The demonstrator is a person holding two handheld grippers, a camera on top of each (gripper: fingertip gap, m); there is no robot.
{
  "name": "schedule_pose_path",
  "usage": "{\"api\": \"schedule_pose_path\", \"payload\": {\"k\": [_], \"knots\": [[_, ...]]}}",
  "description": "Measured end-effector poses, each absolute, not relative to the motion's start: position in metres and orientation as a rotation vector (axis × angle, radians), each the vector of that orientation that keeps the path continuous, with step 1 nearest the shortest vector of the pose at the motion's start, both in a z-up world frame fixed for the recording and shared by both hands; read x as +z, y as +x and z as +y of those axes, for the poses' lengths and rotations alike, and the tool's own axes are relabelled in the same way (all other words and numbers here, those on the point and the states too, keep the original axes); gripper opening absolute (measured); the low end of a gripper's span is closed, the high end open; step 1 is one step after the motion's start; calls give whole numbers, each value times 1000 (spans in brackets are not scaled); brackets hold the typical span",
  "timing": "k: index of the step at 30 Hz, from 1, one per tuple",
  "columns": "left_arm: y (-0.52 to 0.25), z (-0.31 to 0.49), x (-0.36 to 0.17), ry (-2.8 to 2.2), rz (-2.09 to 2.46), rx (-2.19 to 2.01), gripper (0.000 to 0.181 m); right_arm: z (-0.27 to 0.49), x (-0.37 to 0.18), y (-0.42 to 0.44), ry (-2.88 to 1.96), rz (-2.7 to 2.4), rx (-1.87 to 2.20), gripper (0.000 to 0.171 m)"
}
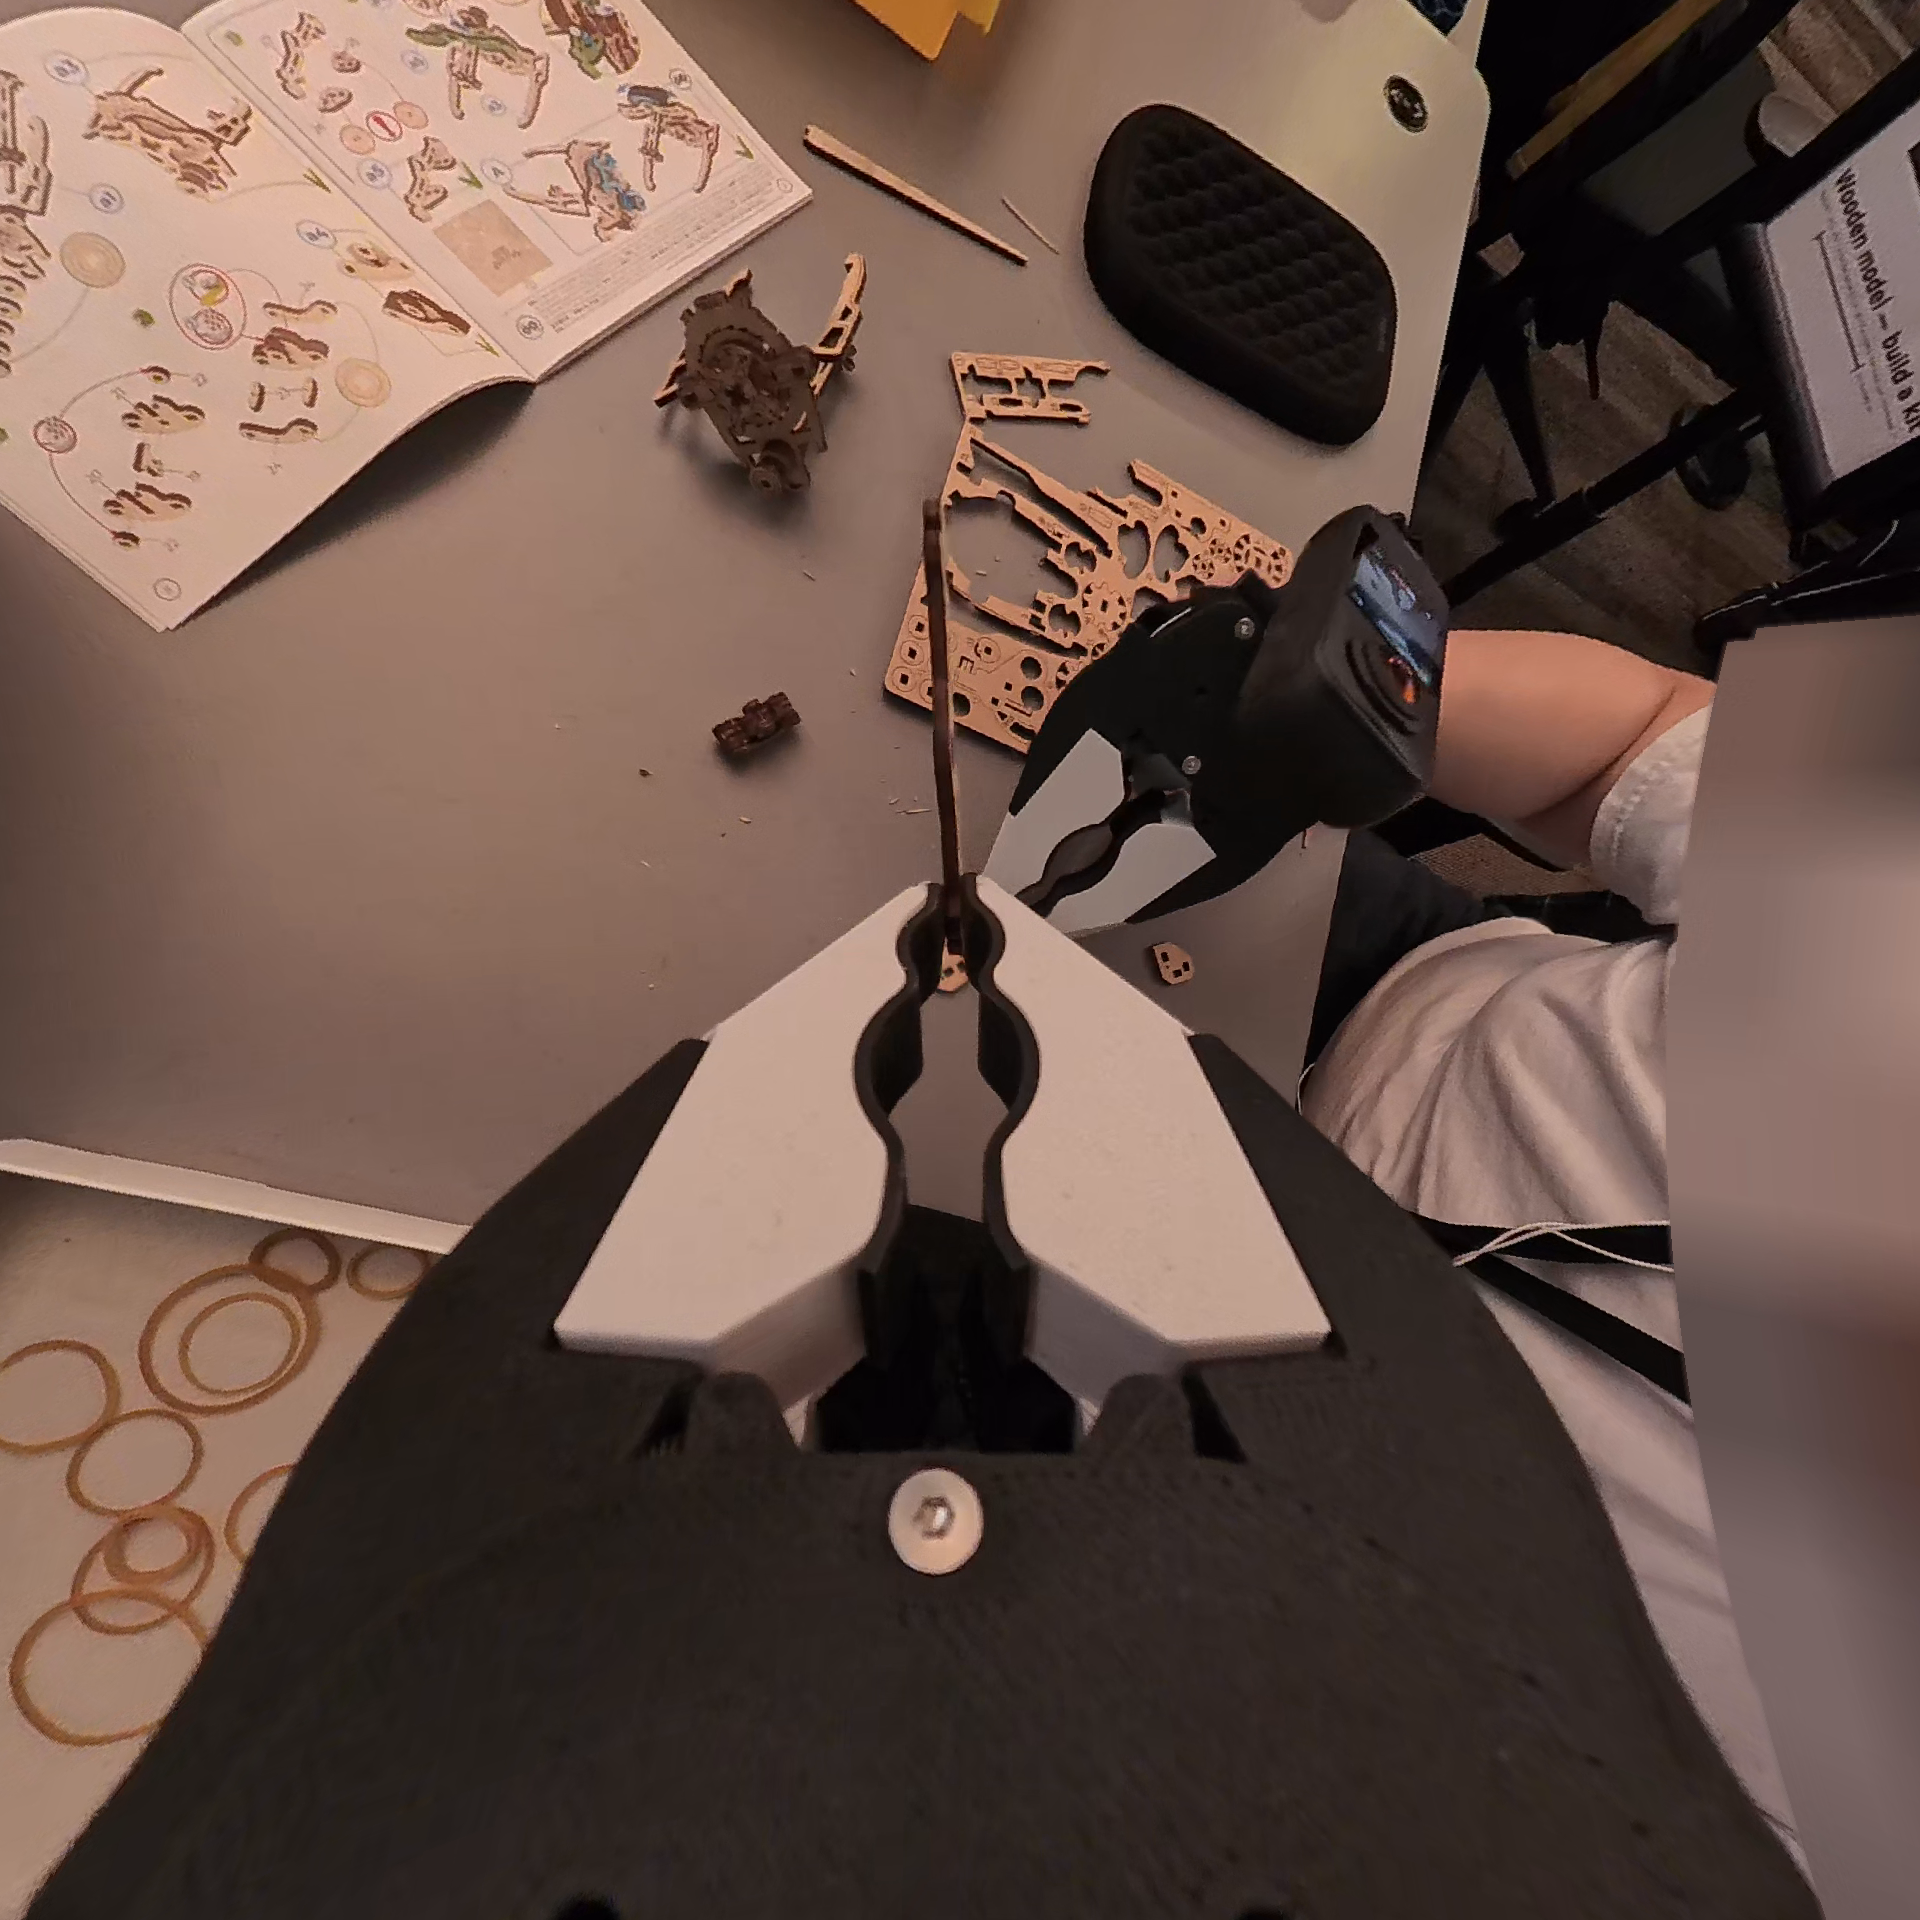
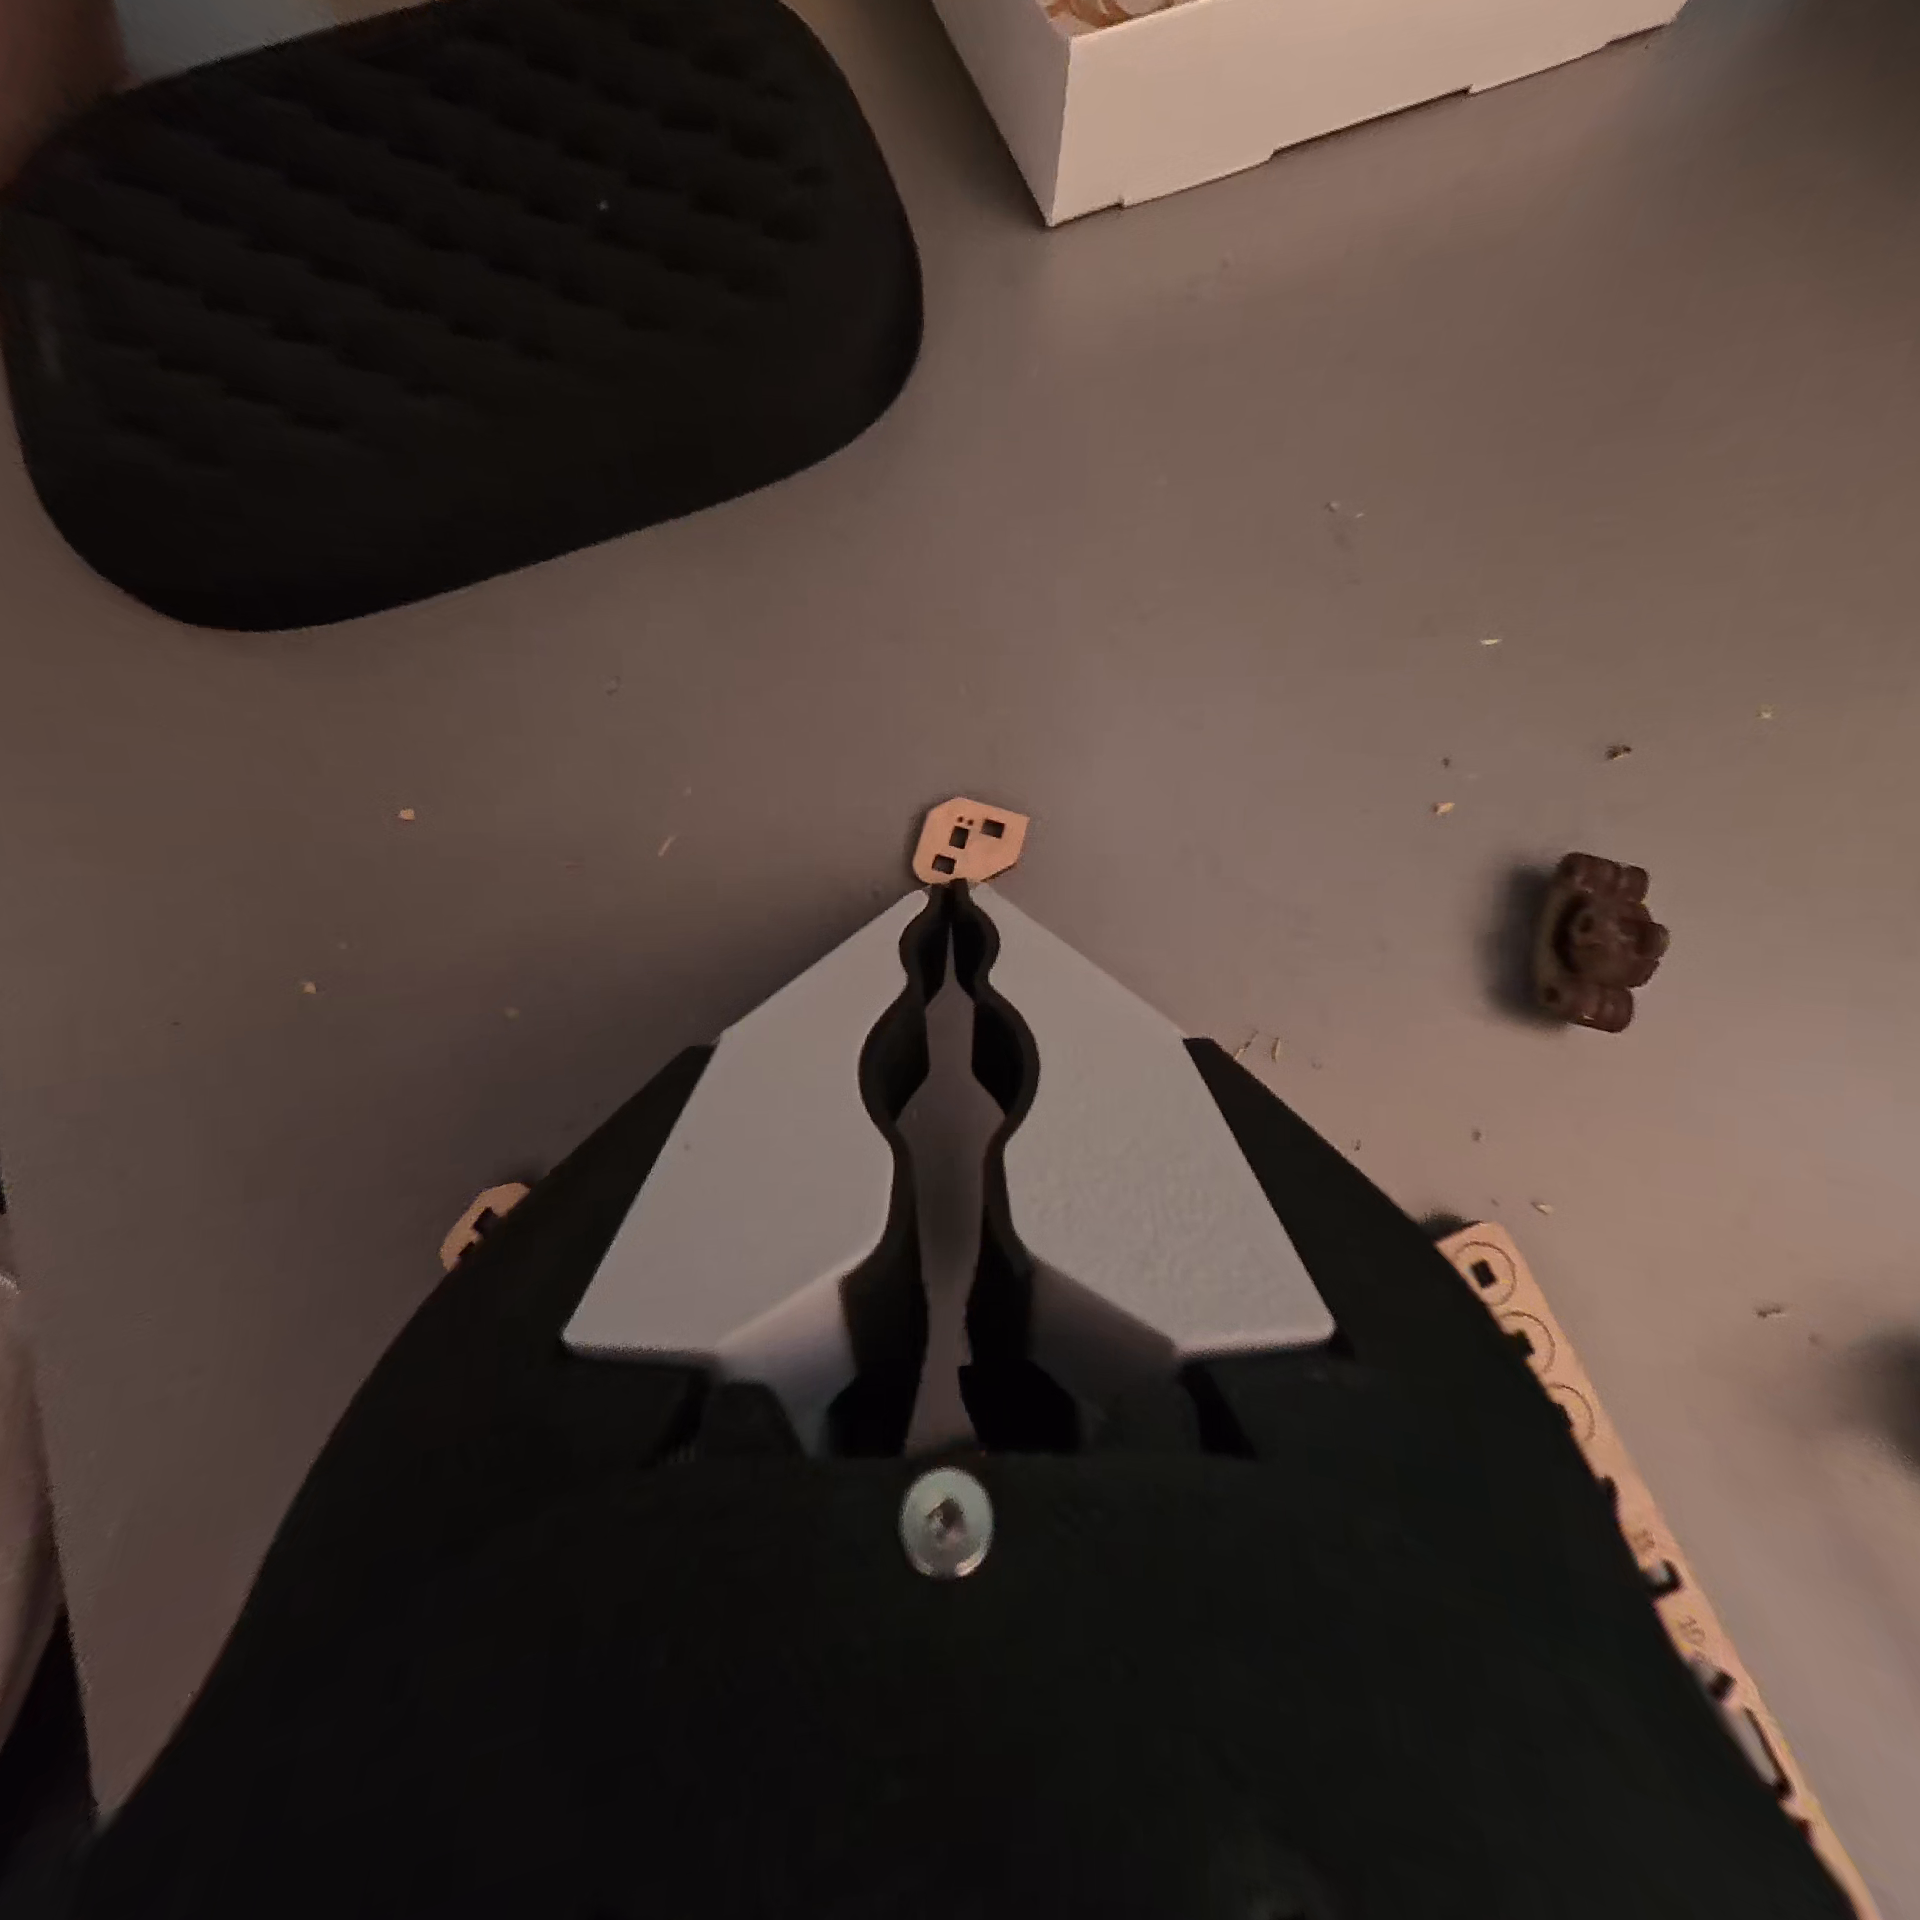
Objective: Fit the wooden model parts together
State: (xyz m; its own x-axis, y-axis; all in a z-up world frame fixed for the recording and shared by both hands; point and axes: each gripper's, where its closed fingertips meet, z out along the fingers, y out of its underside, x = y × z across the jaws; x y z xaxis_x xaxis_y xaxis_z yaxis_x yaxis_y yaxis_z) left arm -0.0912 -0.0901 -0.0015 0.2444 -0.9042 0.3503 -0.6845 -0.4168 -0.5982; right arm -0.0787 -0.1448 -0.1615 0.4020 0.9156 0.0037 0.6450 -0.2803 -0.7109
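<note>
My left gripper (image 1: 951, 896) is shut on a thin dark wooden part (image 1: 940, 686) that stands edge-on above its tips. My right gripper (image 1: 1029, 891) (image 2: 951, 894) is shut, just right of the left tips. A small tan piece (image 2: 971, 844) with square holes lies right at the right tips; I cannot tell if it is pinched. A dark part-built model (image 1: 748, 395) stands further back. A tan cut-out sheet (image 1: 1049, 582) lies flat behind the right gripper. A small dark gear piece (image 1: 756, 722) (image 2: 1600, 940) lies loose on the grey table (image 1: 468, 779).
An open instruction booklet (image 1: 364, 208) lies at the back left. A black pad (image 1: 1236, 270) (image 2: 436, 312) lies at the back. A white box (image 2: 1299, 94) stands behind it. Rubber bands (image 1: 156, 1455) lie at the near left. A wooden stick (image 1: 914, 192) lies by the booklet. A person's arm (image 1: 1538, 717) is at the right. The small dark gear piece (image 2: 1600, 940) lies some 11 centimetres from my right tips, 15 centimetres from my left tips. It turns up in the left wrist view (image 1: 769, 725) as well. The dark part-built model (image 1: 748, 395) sits 20 centimetres or so from the ends of my right fingers.
</note>
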Motion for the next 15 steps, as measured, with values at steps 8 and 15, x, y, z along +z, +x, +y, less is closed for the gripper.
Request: {"api": "schedule_pose_path", "payload": {"k": [8, 15], "knots": [[-88, -87, -11, -2237, 1470, -943, 1, -153, -162, -87, -2021, -1342, 607, 0], [-87, -85, -17, -2257, 1472, -926, 1, -149, -158, -74, -1959, -1428, 556, 14]]}}
